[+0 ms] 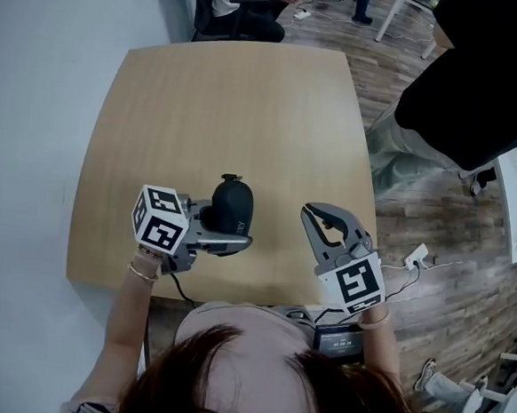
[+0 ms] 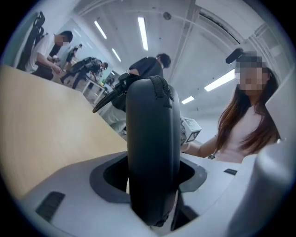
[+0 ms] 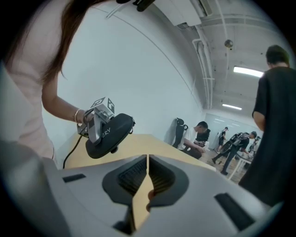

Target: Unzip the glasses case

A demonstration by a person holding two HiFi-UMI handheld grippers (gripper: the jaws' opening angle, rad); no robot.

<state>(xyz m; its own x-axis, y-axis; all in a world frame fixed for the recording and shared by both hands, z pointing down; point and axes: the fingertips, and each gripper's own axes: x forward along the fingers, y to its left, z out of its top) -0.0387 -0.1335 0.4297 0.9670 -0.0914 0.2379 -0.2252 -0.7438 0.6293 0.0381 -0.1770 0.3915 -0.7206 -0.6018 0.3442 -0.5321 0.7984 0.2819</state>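
A black glasses case (image 1: 233, 204) is held above the near part of the wooden table (image 1: 231, 101), with my left gripper (image 1: 232, 231) shut on it. In the left gripper view the case (image 2: 152, 152) stands on edge between the jaws, its zip seam (image 2: 163, 88) running over the top. The right gripper view shows the case (image 3: 112, 132) and the left gripper (image 3: 94, 124) off to the left, raised over the table (image 3: 155, 141). My right gripper (image 1: 317, 214) hovers to the right of the case, apart from it. Its jaws (image 3: 147, 159) are shut with nothing between them.
The table's near edge (image 1: 234, 293) lies just below both grippers. A person in black (image 1: 483, 76) stands at the right beside the table. A power strip (image 1: 415, 255) lies on the wood floor. Seated people (image 1: 243, 4) are beyond the far edge.
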